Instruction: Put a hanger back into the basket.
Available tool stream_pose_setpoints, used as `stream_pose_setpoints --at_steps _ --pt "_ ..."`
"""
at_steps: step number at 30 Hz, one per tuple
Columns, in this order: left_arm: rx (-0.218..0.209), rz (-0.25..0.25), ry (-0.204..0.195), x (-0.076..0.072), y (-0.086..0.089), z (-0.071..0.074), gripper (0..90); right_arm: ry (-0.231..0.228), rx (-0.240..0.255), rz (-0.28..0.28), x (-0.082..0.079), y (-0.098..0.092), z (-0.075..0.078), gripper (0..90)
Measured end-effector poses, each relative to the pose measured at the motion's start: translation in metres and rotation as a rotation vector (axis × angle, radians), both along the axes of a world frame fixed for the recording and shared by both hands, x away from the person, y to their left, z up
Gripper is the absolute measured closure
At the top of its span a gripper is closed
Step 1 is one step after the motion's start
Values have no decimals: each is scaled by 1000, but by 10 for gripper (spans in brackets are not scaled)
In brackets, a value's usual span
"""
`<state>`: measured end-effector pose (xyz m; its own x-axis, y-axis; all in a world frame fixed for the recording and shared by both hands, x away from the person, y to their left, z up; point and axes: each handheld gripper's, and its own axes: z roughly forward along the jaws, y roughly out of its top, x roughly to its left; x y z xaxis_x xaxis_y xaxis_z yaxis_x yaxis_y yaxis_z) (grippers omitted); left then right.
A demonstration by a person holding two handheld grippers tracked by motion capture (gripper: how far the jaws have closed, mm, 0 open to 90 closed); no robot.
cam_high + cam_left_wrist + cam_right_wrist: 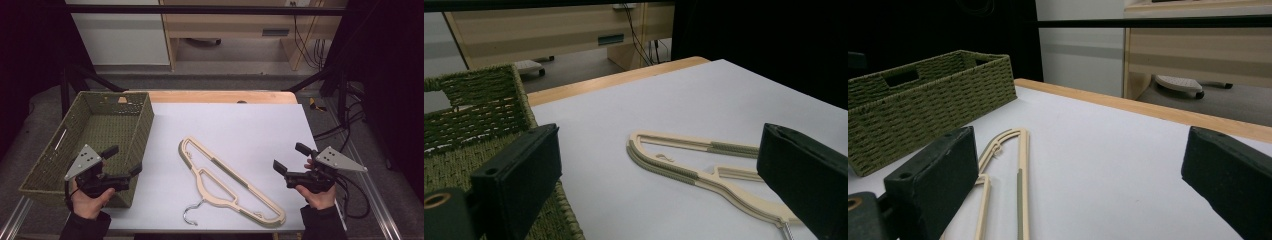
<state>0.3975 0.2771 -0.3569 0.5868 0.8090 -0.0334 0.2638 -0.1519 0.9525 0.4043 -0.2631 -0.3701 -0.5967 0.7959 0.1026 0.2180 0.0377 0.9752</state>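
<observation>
Hanger (pixel 227 181) lies flat on the white table (pixel 250 125), and everything else sits around it: a cream hanger with olive grip strips, its metal hook (pixel 191 212) curling toward your edge of the table. Your left gripper (pixel 122 161) hovers to the left of the hanger, over the near right corner of the green woven basket (pixel 107 125), jaws spread apart with nothing between them. Your right gripper (pixel 289 157) hangs to the right of the hanger, near the table's right edge, jaws likewise wide and empty. Neither tool touches the hanger; the basket stands just left of it
</observation>
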Motion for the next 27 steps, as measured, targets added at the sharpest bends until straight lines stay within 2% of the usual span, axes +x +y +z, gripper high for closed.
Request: stream_pose_setpoints --at_steps 13,19,21,27 --pt "5 -35 14 -4 -18 -3 69 -3 -12 4 -1 1 1 24" --pt "35 -80 50 -6 -45 -13 95 0 -12 5 -1 1 1 26" --pt "43 -87 58 -6 -49 -14 102 4 -9 4 -1 2 1 27" --pt "82 -114 111 -8 -75 -30 134 8 -21 14 -1 3 -1 29"
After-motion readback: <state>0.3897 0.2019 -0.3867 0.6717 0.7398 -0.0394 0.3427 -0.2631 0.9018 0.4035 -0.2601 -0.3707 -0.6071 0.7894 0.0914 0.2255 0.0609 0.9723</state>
